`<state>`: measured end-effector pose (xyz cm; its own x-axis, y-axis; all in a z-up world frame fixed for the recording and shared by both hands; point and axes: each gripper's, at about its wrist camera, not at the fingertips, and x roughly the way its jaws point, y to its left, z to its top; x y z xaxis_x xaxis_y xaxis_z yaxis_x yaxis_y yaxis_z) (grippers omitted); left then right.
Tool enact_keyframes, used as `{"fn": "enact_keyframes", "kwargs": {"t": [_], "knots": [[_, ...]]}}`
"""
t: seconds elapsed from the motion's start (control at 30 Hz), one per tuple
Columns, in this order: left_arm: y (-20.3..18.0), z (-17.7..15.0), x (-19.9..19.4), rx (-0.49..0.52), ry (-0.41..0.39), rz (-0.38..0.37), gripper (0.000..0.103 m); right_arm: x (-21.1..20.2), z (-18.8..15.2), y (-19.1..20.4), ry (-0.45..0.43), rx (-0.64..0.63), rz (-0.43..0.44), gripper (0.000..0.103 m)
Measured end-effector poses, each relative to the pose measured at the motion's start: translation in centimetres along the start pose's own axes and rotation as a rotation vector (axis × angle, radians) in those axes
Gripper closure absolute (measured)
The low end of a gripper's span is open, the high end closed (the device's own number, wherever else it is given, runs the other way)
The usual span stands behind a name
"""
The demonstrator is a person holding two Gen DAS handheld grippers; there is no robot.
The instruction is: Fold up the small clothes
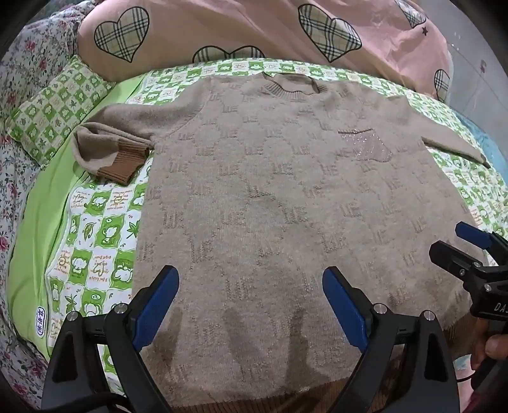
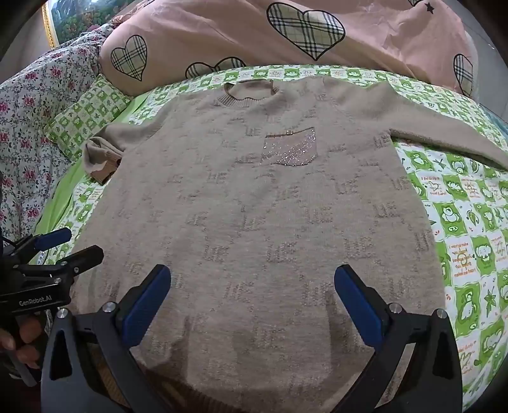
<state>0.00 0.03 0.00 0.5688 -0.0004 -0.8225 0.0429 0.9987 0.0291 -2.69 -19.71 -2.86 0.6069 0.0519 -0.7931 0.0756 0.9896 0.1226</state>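
Note:
A beige knit sweater [image 1: 270,190] lies flat, front up, on the bed, collar at the far side. It also shows in the right wrist view [image 2: 254,216]. It has a sparkly chest pocket [image 1: 365,144] [image 2: 290,147]. Its left sleeve [image 1: 111,149] is folded back with the ribbed cuff showing; the right sleeve [image 2: 451,139] stretches out sideways. My left gripper [image 1: 250,286] is open and empty above the hem. My right gripper [image 2: 252,286] is open and empty above the hem, and also shows at the edge of the left wrist view [image 1: 466,244].
A green checked cartoon sheet [image 2: 470,241] covers the bed. A matching pillow [image 1: 54,108] lies at the left. A pink quilt with plaid hearts [image 1: 254,28] is bunched along the far side. A floral cover [image 1: 16,165] lies at the far left.

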Motion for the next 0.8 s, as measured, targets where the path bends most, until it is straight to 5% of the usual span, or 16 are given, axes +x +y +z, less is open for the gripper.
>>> {"fn": "enact_keyframes", "kwargs": {"t": [0.8], "knots": [[-0.13, 0.12, -0.4, -0.008, -0.009, -0.011, 0.01, -0.57, 0.01, 0.69, -0.012, -0.003, -0.004, 0.0]]}}
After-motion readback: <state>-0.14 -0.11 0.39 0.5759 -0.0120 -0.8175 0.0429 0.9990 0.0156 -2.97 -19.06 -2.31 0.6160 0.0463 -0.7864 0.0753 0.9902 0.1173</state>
